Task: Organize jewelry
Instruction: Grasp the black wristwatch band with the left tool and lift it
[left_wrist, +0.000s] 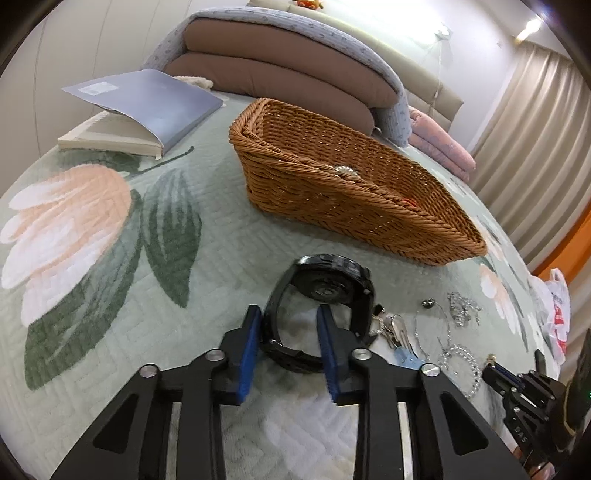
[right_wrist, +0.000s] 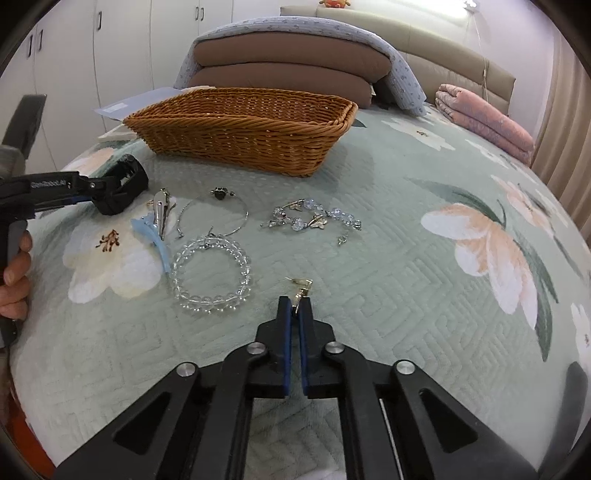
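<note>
- Two sets of tongs are at work, one in each of my hands, both angled down at the floral bedspread.
- My left gripper has its blue pads around one side of the band of the black watch; the left pad lies against the strap, and I think the right one presses it too, though the strap hides the contact.
- My right gripper is clenched on a small gold earring, whose hook end pokes out past the tips.
- The wicker basket sits further up the bed, well apart from both tongs. In the left view something silvery rests inside.
- On the bedspread between basket and tongs lie a clear bead bracelet, a thin wire bangle with a dark charm, a crystal charm bracelet, and a pale blue hair clip beside a silver clip.
- An open book lies left of the basket; brown pillows are stacked behind it.
</note>
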